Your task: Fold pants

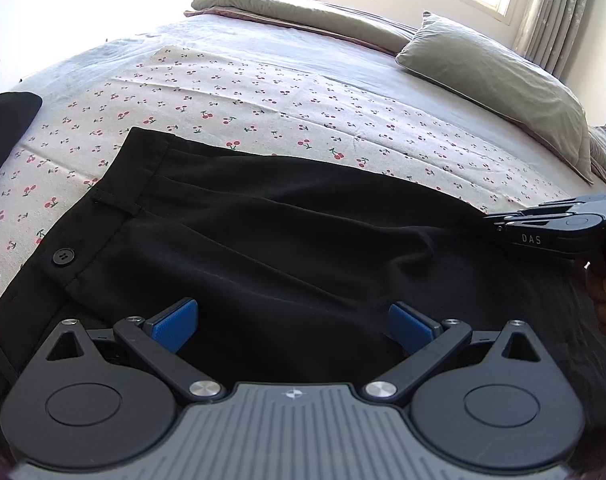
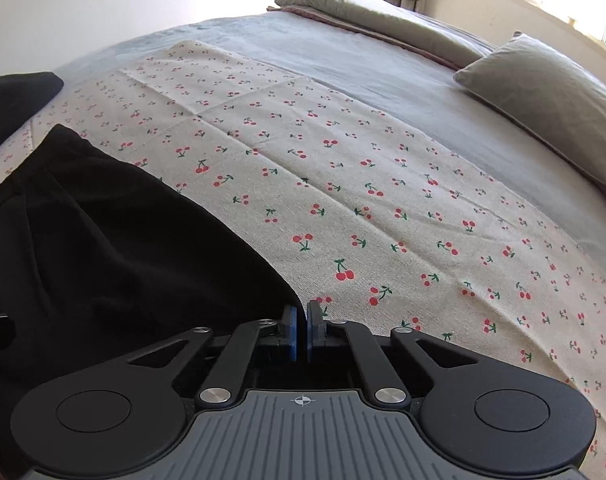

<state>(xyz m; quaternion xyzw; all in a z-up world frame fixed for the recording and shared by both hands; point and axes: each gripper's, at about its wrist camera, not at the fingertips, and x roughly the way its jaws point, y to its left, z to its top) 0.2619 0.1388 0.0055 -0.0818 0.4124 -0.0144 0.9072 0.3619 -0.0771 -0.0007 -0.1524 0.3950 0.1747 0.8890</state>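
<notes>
Left wrist view: left gripper (image 1: 293,330), blue pads (image 1: 175,328) spread wide, released above black pants (image 1: 263,240) filling lower centre; right gripper (image 1: 491,221) at right edge, lettered "DAS".

Right wrist view: right gripper (image 2: 301,332) clenched at pants (image 2: 103,240) edge, lower left; whether cloth is pinched is unclear.

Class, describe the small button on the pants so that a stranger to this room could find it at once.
Start at the bed's cherry-print cloth, where the black fabric pants lie flat. Follow their waistband to the near left end. There sits the small round black button, four-holed and glossy, the only hard thing on the matte cloth, just below a belt loop.
</notes>
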